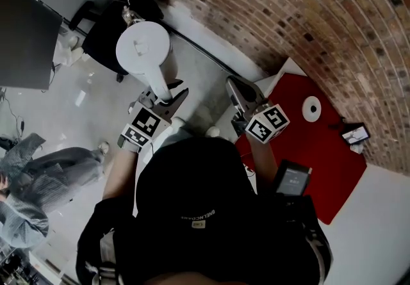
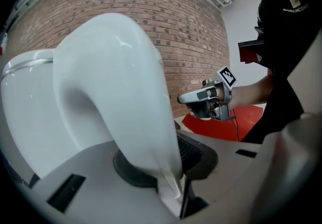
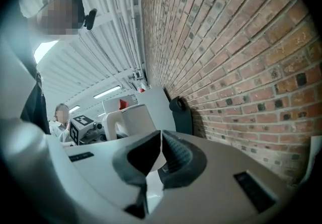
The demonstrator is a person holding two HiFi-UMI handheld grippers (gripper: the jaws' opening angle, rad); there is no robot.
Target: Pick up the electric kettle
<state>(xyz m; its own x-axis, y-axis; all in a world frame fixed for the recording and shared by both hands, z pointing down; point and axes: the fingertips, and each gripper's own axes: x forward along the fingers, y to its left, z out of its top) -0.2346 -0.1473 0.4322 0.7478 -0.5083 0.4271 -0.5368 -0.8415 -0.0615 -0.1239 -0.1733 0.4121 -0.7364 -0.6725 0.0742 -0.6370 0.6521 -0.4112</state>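
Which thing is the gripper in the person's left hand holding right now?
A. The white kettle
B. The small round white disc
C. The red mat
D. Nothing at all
A: in the left gripper view, the left gripper has its jaws clamped on the curved handle of the white kettle.

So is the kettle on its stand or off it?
Off. The left gripper holds the kettle by its handle over the floor; the round white stand sits bare on the red table.
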